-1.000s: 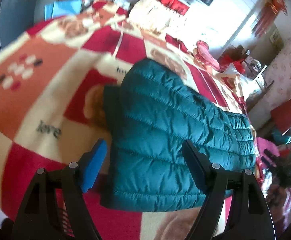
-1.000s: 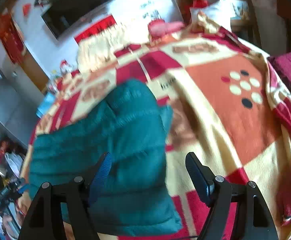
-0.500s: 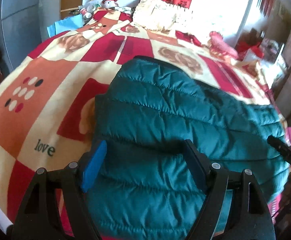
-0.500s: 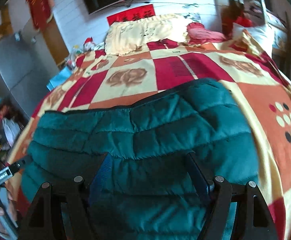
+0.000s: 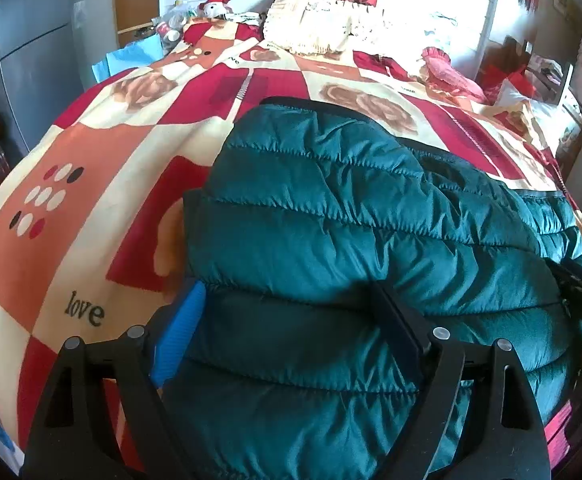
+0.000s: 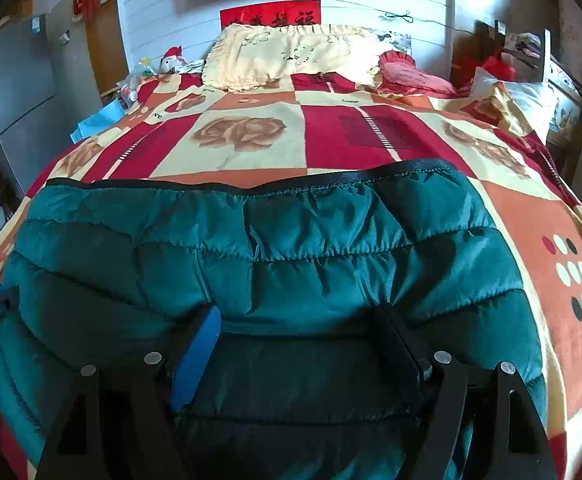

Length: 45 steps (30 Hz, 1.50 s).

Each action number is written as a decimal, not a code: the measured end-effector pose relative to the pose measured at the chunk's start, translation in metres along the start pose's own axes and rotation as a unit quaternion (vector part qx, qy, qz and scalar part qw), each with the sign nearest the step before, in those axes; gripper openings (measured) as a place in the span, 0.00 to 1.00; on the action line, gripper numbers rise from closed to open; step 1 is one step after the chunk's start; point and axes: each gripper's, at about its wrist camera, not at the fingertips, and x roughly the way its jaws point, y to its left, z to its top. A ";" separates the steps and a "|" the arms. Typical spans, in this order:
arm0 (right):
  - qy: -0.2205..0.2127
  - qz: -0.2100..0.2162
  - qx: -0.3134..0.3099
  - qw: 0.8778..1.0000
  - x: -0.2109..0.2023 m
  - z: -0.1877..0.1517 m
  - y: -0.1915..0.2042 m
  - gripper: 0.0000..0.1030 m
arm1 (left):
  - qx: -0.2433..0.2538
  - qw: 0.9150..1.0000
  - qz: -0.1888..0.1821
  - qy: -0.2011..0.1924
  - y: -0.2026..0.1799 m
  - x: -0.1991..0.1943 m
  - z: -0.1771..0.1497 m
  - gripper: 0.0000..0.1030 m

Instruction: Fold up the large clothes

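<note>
Two wrist cameras, each looking forward and down past its own claw, sit close over a teal jacket (image 5: 331,240) on a bed (image 6: 251,152), both facing the pillow (image 6: 283,56) and wall.

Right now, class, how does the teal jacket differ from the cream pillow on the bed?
The jacket is dark teal, quilted in stitched rows, with a black hem; the pillow is pale cream with a frilled edge. The jacket lies near the cameras, the pillow at the far end by the wall. Both rest on the patchwork blanket.
</note>
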 end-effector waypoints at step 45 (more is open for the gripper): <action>-0.104 0.101 -0.003 0.989 -0.163 -0.065 0.058 0.74 | 0.034 0.992 0.002 -0.125 -0.041 -0.139 -0.043 0.83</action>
